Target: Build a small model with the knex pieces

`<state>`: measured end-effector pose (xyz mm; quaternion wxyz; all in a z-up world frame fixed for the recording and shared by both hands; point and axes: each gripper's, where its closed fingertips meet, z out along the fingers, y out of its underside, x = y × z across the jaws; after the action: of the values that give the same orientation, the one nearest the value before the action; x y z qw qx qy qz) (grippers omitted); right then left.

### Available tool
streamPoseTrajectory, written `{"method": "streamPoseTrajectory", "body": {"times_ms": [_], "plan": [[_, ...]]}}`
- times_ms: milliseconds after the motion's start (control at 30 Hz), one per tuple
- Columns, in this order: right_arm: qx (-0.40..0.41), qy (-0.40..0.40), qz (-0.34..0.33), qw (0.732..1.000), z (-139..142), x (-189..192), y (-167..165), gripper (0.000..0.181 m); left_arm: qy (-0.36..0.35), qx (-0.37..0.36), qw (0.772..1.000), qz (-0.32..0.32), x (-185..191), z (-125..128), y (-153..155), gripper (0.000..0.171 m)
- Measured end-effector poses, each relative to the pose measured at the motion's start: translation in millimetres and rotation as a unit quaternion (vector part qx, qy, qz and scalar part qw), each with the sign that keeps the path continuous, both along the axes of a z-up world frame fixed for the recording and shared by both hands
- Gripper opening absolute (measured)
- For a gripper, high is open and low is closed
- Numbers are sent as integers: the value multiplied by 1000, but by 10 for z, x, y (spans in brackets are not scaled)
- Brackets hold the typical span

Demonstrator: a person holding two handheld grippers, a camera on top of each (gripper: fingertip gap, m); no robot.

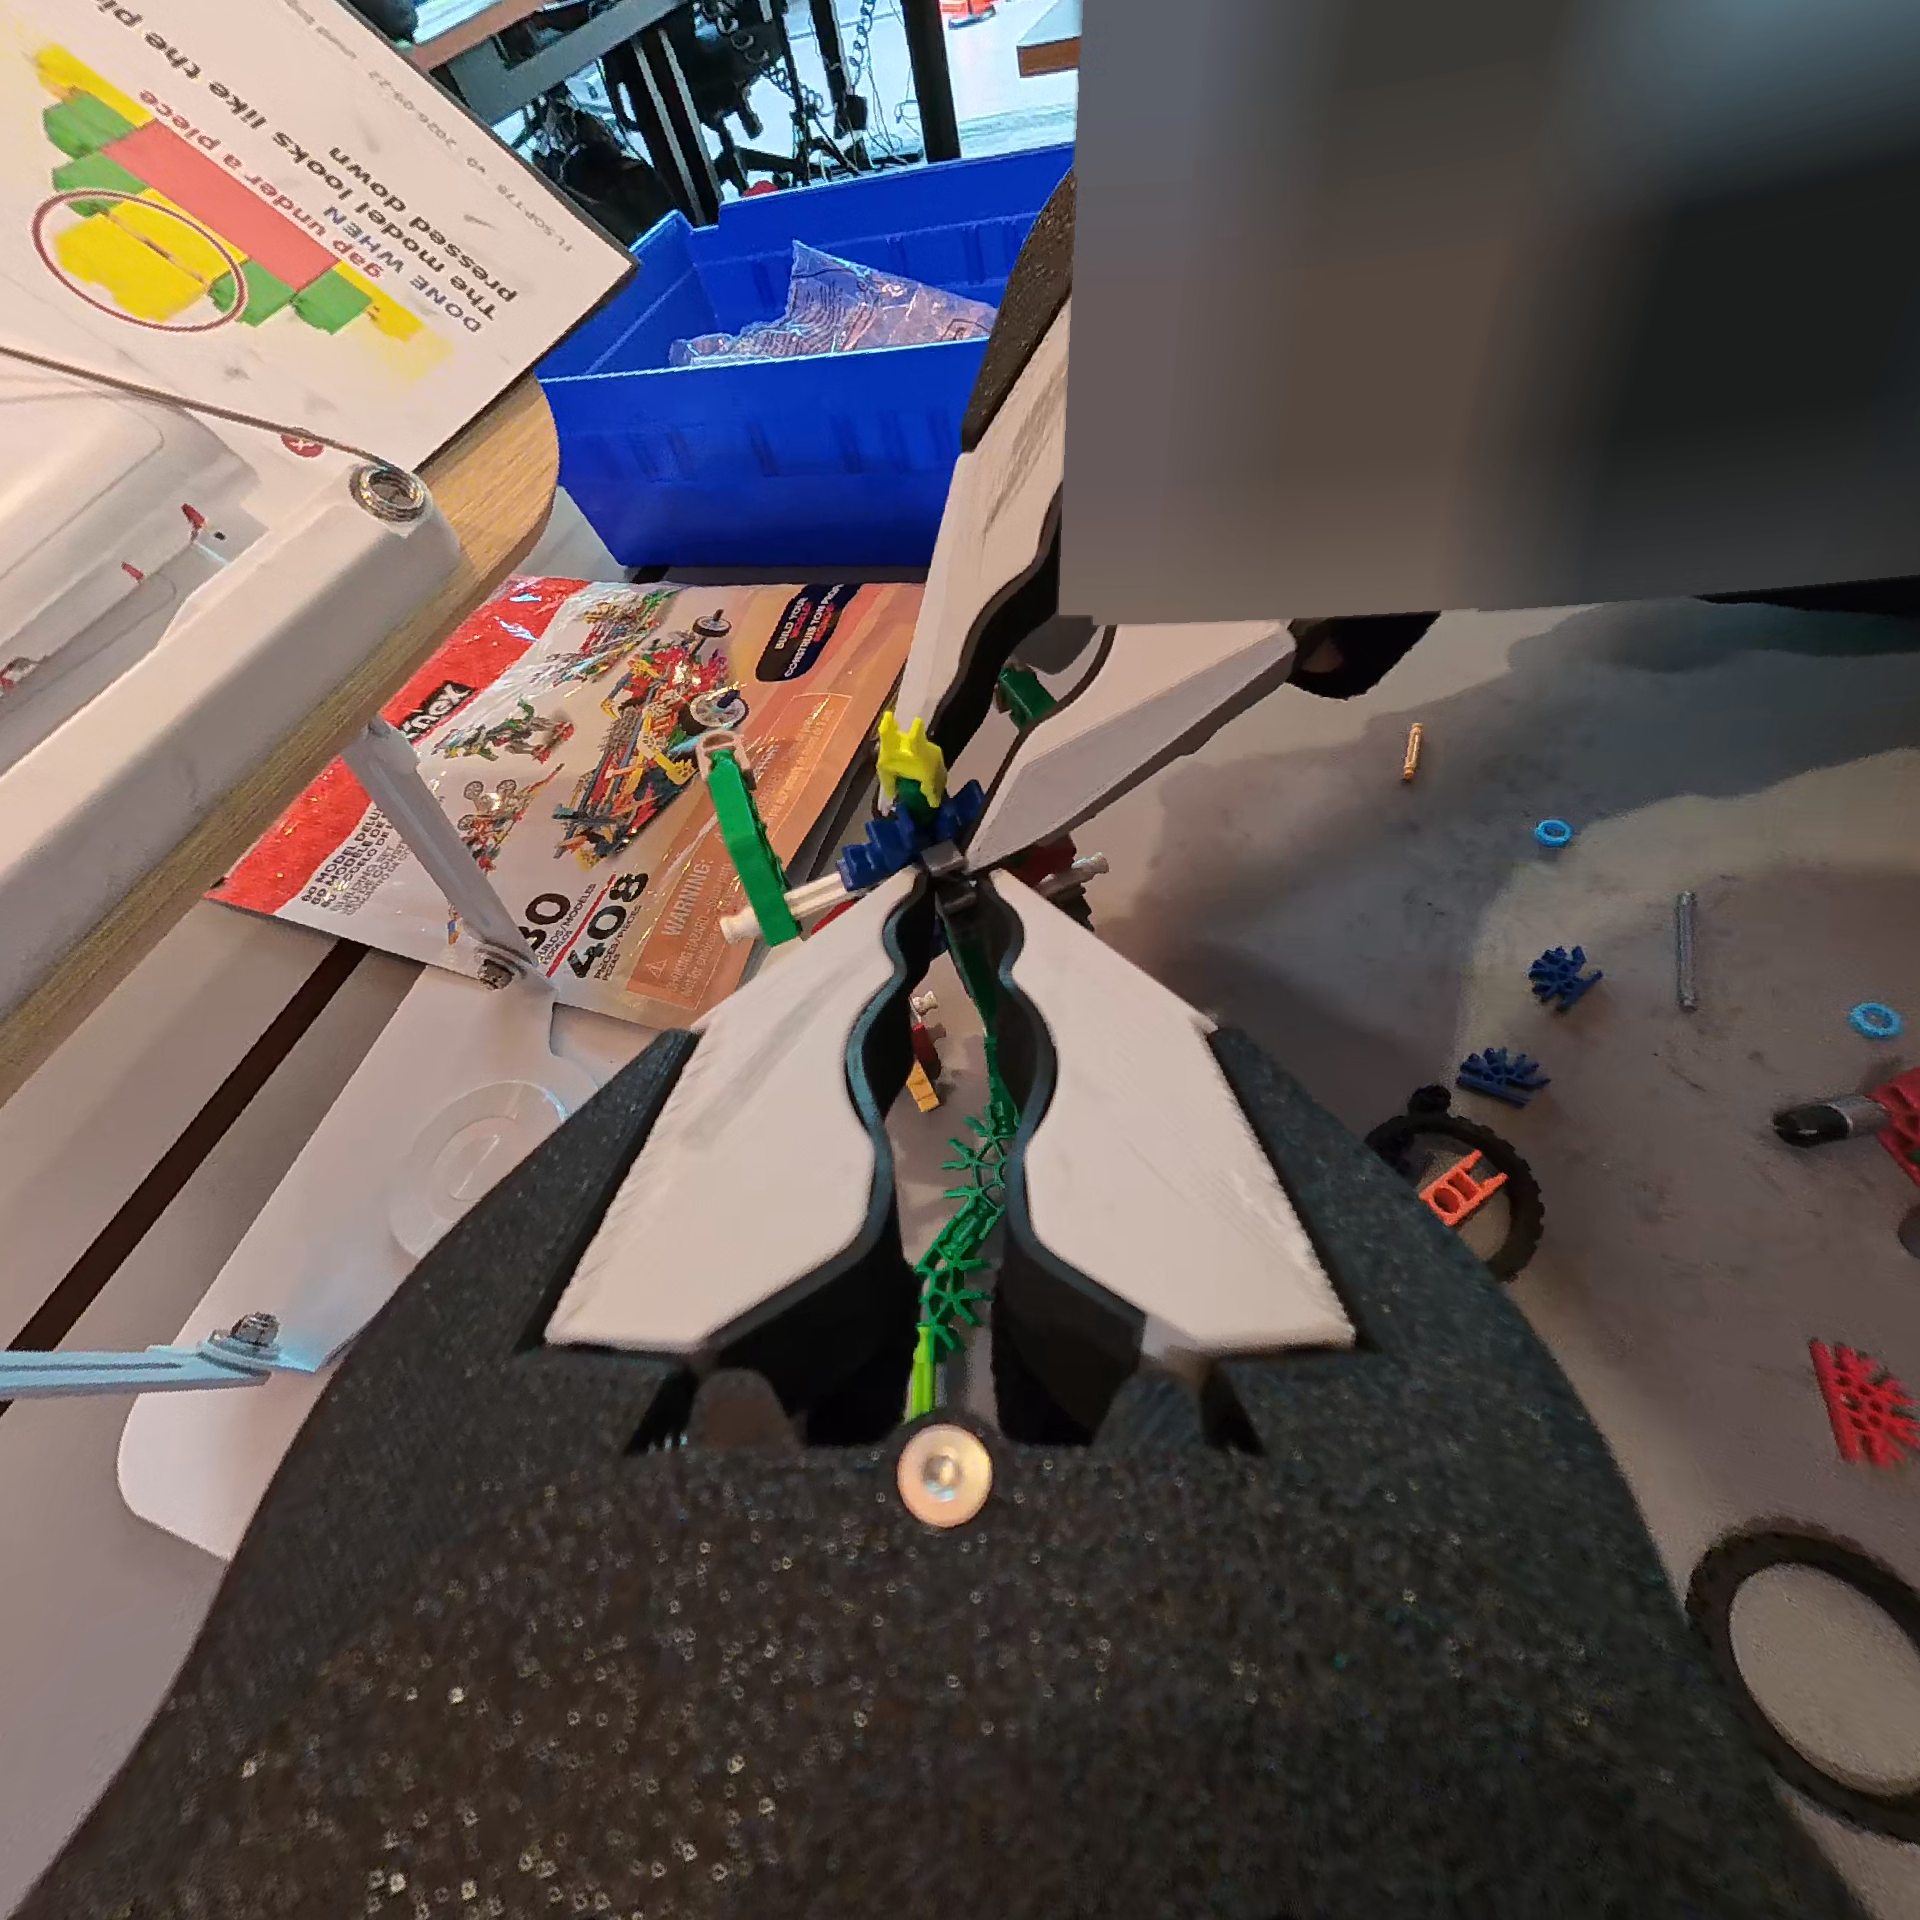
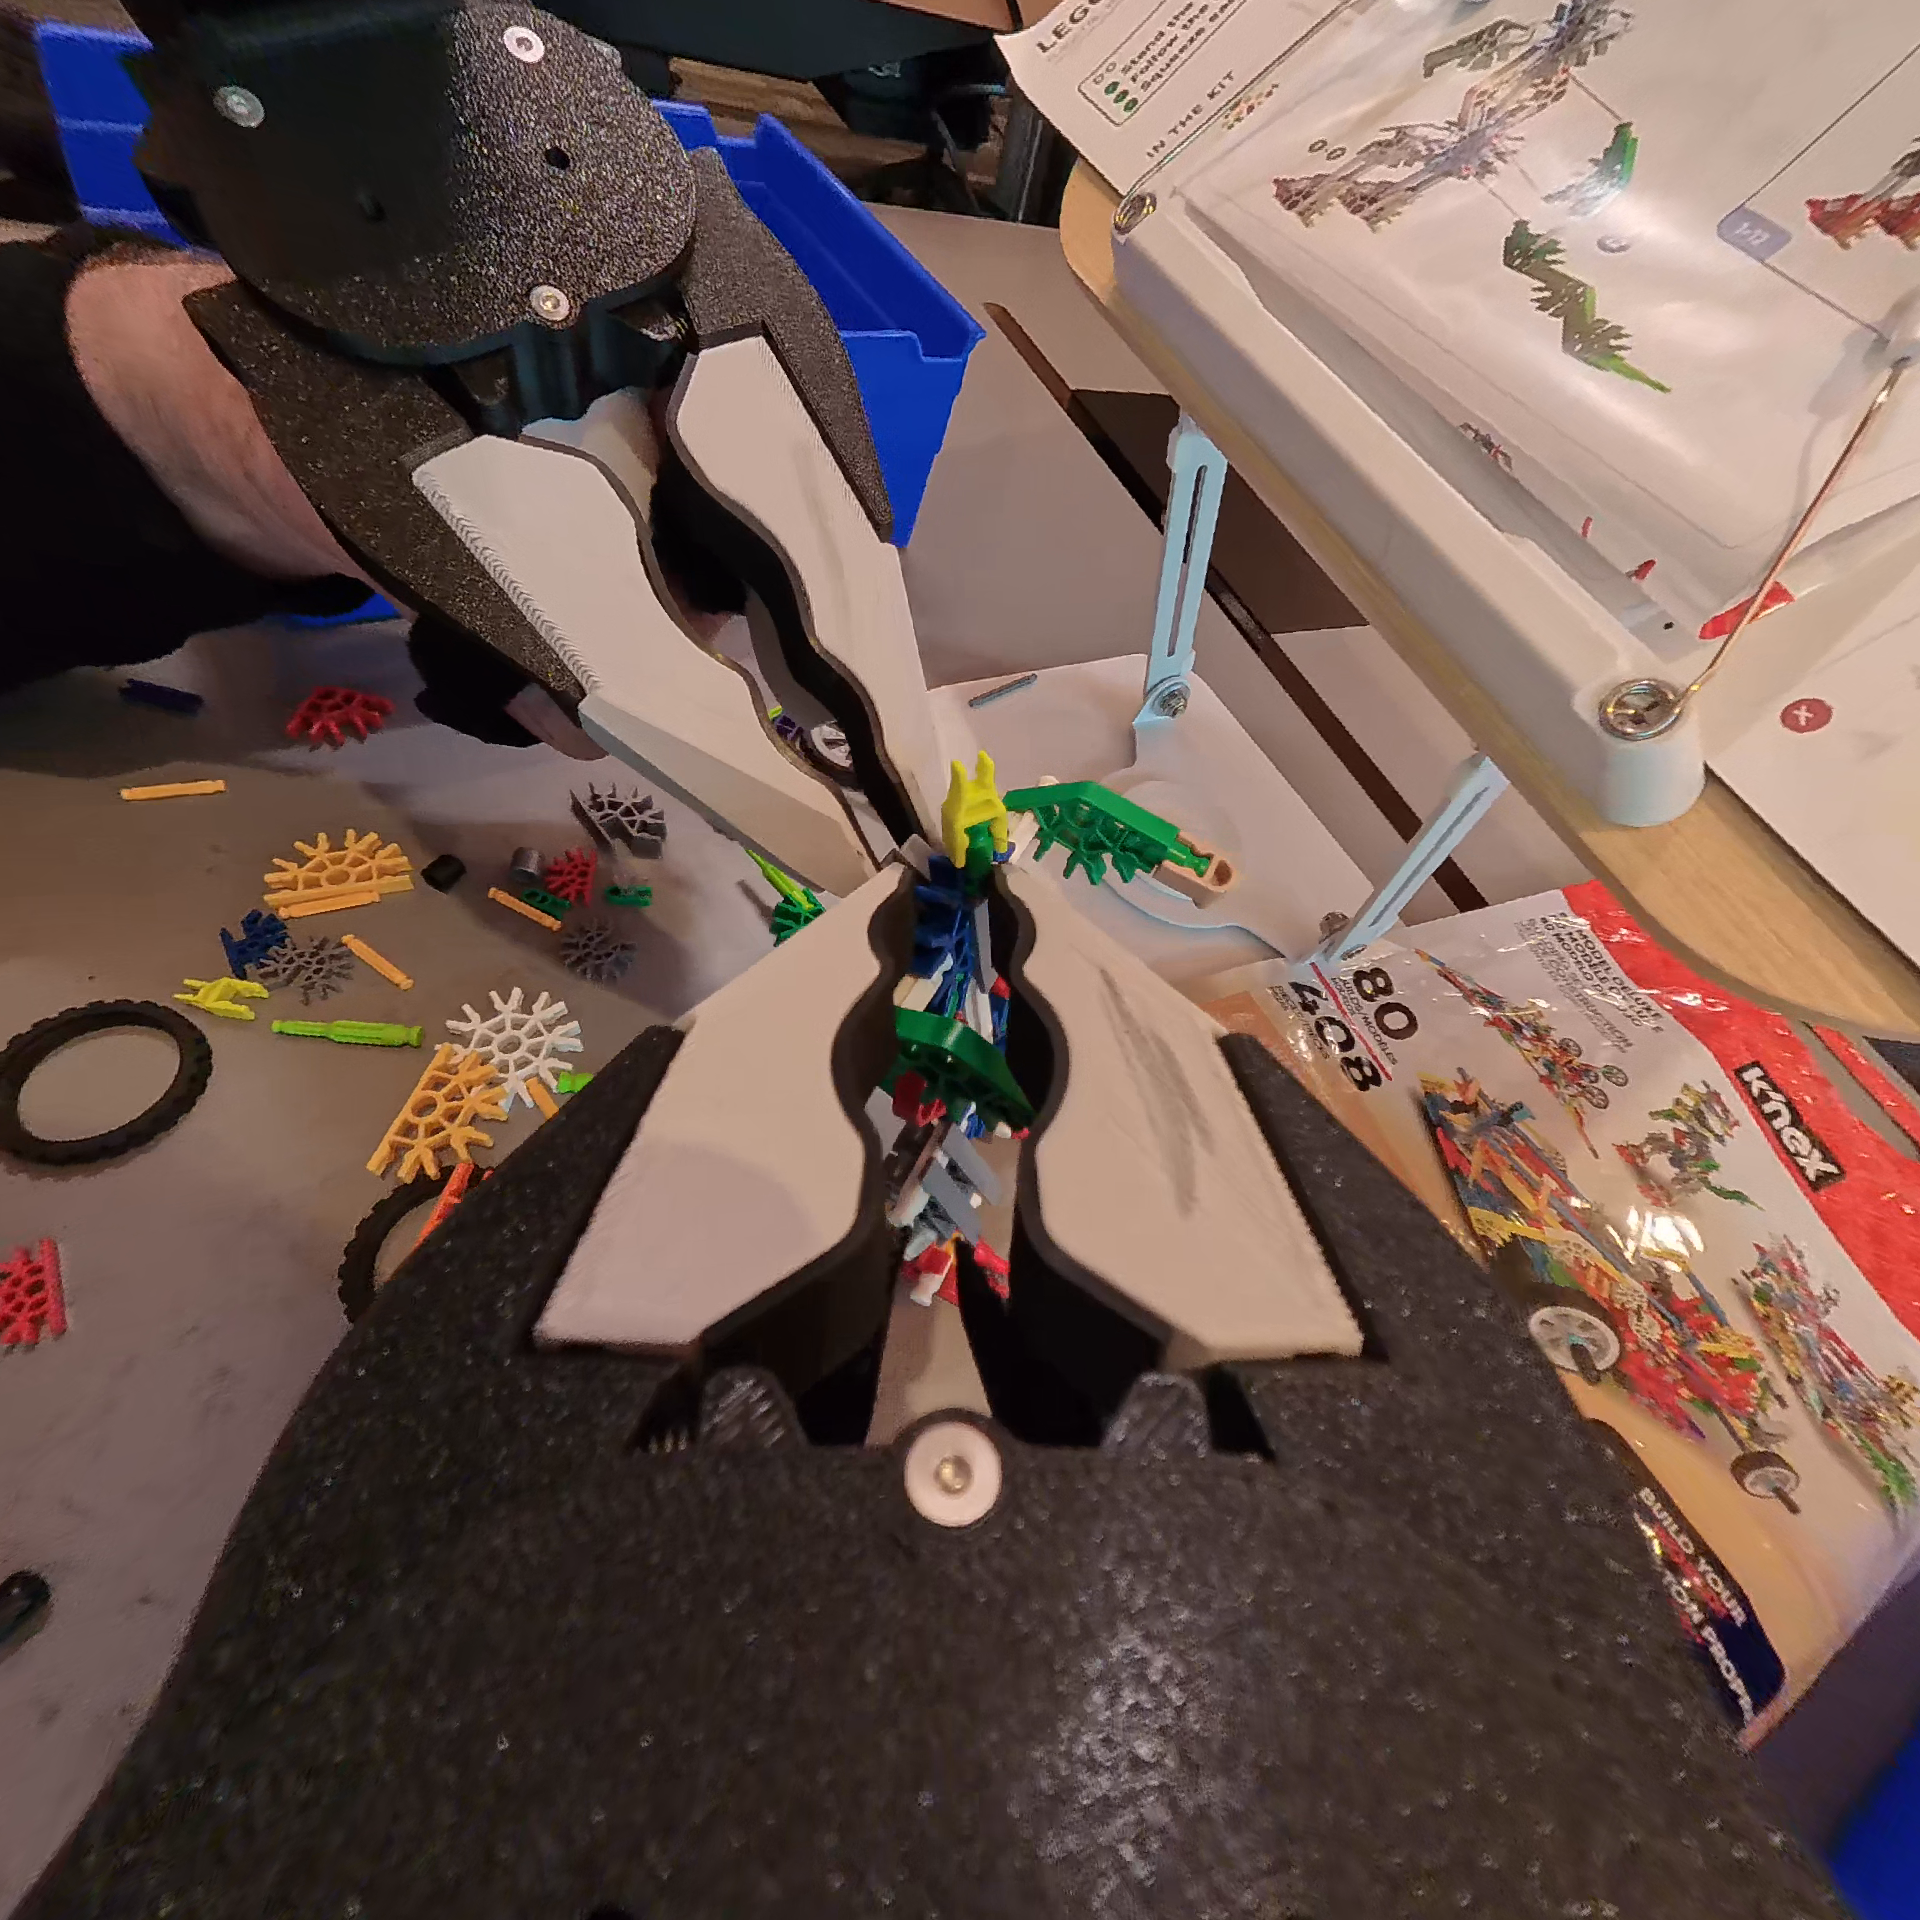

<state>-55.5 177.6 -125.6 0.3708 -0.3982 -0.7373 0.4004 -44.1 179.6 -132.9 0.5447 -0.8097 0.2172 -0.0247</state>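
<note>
A small toy model of rods and connectors [image 2: 951, 1060] in blue, green, white and red, with a yellow clip [image 2: 971, 805] on top, is held above the table between both grippers. My right gripper [image 2: 956, 883] is shut on its body. My left gripper [image 1: 948, 883] is shut on a grey piece [image 1: 943, 860] at the model's end, with a green connector strip [image 1: 971, 1184] running back between its fingers. A green connector on a white rod [image 1: 750, 847] sticks out to the side. Each gripper's tips show in the other's view, the right's [image 1: 971, 847] and the left's [image 2: 883, 831], all meeting at the model.
A blue bin [image 1: 769, 457] stands behind. A printed plastic bag [image 2: 1558, 1195] lies under a raised white stand with instruction sheets [image 2: 1455, 436]. Loose connectors and rods [image 2: 332, 873] and black tyres [image 2: 99, 1081] are scattered on the grey table. A gloved hand [image 2: 125, 436] holds the left gripper.
</note>
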Motion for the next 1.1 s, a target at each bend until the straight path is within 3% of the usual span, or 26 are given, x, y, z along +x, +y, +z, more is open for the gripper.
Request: {"method": "streamPoseTrajectory", "body": {"times_ms": [433, 733, 1100], "plan": [[28, -2, 4, 1000, -32, 1, -6, 10, 72, 9, 997, 14, -8, -34, 28, 3], [68, -10, -4, 998, -57, -11, -1, 9, 79, 2, 997, 19, -12, -64, 44, 2], [58, -8, -11, 998, -59, -8, 51, 12, 69, 0, 997, 21, -20, -77, 65, 5]]}}
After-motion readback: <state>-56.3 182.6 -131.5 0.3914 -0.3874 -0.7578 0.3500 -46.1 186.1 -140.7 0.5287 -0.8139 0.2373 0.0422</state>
